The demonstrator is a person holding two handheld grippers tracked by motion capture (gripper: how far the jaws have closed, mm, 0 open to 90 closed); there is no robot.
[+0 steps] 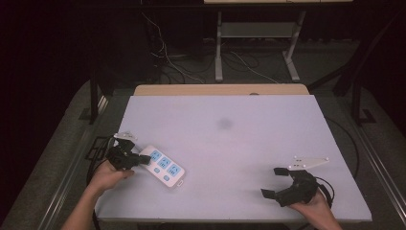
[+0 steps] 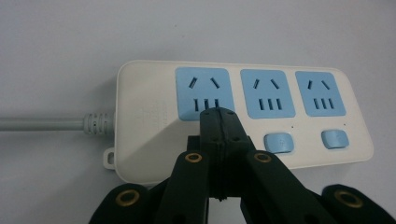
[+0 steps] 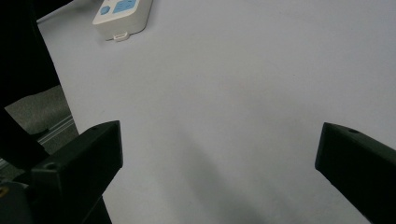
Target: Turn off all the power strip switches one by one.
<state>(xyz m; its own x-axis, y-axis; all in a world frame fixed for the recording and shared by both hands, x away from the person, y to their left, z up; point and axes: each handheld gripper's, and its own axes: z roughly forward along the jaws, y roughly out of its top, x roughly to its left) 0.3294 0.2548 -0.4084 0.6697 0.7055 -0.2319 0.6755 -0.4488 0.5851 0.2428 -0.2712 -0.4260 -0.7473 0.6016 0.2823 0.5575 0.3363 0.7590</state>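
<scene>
The power strip (image 1: 163,166) sits around 8 o'clock on the table (image 1: 249,143). The left gripper (image 2: 217,114), jaws pinched together, presses down by its first switch; looks like two switches remain. The right gripper (image 1: 274,182) idles wide open near 4 o'clock.
</scene>
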